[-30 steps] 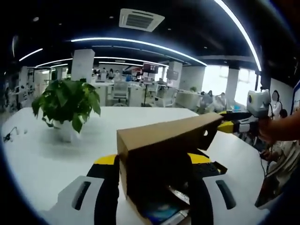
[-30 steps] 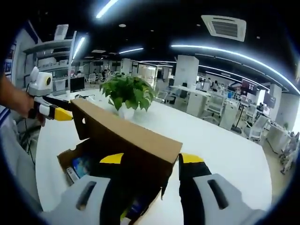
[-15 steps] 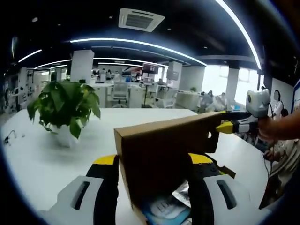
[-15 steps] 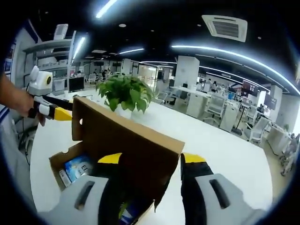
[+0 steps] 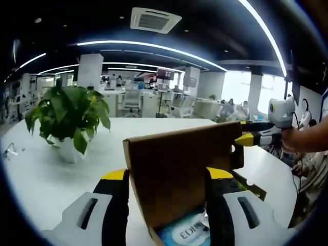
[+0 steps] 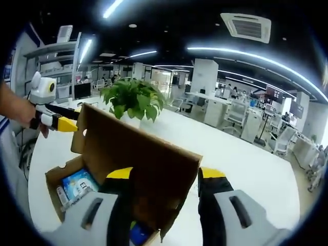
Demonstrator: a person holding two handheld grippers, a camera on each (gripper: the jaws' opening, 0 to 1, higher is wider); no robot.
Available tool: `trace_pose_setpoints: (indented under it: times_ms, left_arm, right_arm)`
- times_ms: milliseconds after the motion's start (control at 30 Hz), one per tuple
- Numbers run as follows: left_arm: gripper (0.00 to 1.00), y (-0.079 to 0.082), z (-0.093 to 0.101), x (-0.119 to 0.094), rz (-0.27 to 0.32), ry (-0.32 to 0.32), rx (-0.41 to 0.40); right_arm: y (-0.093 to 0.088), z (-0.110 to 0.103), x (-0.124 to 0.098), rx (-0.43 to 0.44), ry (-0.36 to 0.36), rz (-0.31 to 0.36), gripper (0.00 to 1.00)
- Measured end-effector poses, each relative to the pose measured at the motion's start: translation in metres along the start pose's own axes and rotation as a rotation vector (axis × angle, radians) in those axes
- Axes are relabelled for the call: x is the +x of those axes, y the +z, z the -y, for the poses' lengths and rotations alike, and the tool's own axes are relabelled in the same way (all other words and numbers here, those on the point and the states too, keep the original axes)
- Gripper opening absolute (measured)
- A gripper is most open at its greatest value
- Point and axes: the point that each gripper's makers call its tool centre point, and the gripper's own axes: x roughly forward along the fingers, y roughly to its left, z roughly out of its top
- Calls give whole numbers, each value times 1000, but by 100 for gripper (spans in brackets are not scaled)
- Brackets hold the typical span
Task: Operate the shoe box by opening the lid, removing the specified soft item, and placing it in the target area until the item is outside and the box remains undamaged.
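You are in the lid-opening step. The shoe box [image 6: 77, 174] sits on the white table [image 6: 246, 164], and its lid [image 5: 179, 174] stands tilted up, roughly halfway open, hinged along the far long side as the right gripper view shows it.

Your left gripper [image 5: 166, 205] straddles one end of the lid, a jaw on either side of the cardboard, so it is closed on that end as far as I can judge; contact is hidden behind the lid itself. Your right gripper [image 6: 164, 205] holds the opposite end the same way, the lid edge running between its jaws. In each view the other gripper's yellow tip meets the far lid corner, with your hand behind it.

Inside the box, a blue-and-white packet [image 6: 77, 182] lies on the floor near the end by your left gripper; part of its printed face also shows at the bottom of the left gripper view [image 5: 187, 233]. Whether that is the soft item you want, I cannot tell.

Next, I would swing the lid further back until it rests open without your support, keeping both ends level so the hinge does not twist or tear. Then free one gripper and reach in for the item. A potted plant [image 5: 69, 115] stands further along the table, well apart from the box; keep the placement clear of it.
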Motion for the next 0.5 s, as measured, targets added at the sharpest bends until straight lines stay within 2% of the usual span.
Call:
trace_pose_setpoints:
  times_ms: [333, 500]
  left_arm:
    - [61, -5, -9, 22, -16, 0, 1]
    - [61, -7, -13, 28, -18, 1, -2]
  right_arm:
    - [-12, 12, 23, 13, -1, -26, 46]
    - [-16, 16, 27, 14, -9, -33, 42]
